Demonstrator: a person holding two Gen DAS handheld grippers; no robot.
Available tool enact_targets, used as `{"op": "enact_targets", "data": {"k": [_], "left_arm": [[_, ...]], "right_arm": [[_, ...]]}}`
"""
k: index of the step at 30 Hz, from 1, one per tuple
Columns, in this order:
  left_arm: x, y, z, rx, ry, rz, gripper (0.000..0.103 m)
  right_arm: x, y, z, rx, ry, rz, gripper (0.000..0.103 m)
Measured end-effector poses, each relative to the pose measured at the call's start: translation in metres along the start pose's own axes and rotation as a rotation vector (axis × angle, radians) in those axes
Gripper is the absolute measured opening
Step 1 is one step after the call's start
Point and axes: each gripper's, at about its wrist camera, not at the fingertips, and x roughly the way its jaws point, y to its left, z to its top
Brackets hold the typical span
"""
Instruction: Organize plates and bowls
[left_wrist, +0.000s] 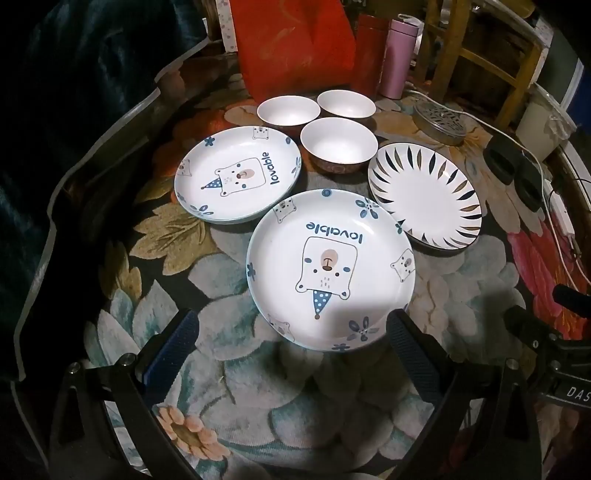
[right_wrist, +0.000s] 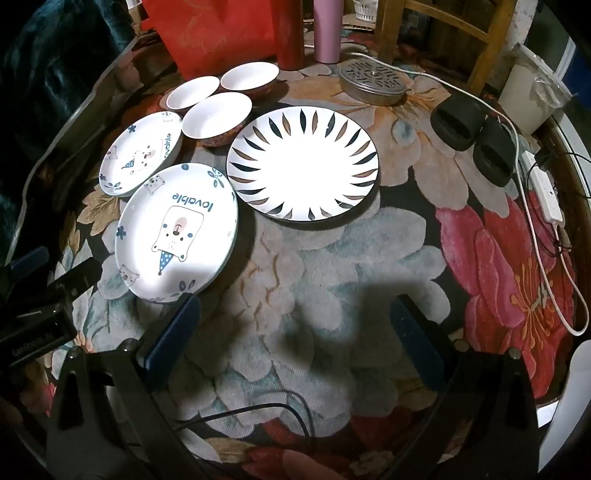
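Our left gripper (left_wrist: 291, 343), wide open like our right gripper (right_wrist: 295, 325), sits nearest the round white bear plate (left_wrist: 330, 267) just ahead.

the left gripper (left_wrist: 291, 332) has a black frame shaped like two spreading arms, each ending in a dark blue pad with a ribbed, dotted face. small silver screws sit on the frame near each pad. the right gripper (right_wrist: 295, 321) is built the same way: black arms, dark blue pads (right_wrist: 173, 332), silver screws. a thin black cable (right_wrist: 258, 410) loops beneath it. white lettering marks black blocks at both views' edges.
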Motion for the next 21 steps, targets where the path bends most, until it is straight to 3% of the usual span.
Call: {"op": "enact_targets", "data": {"k": [21], "left_arm": [[0.0,-0.0003,0.0,0.0,-0.002,0.004,0.102]], "right_arm": [[0.0006,-0.0013,-0.0013,0.0,0.003,0.001,0.103]]}}
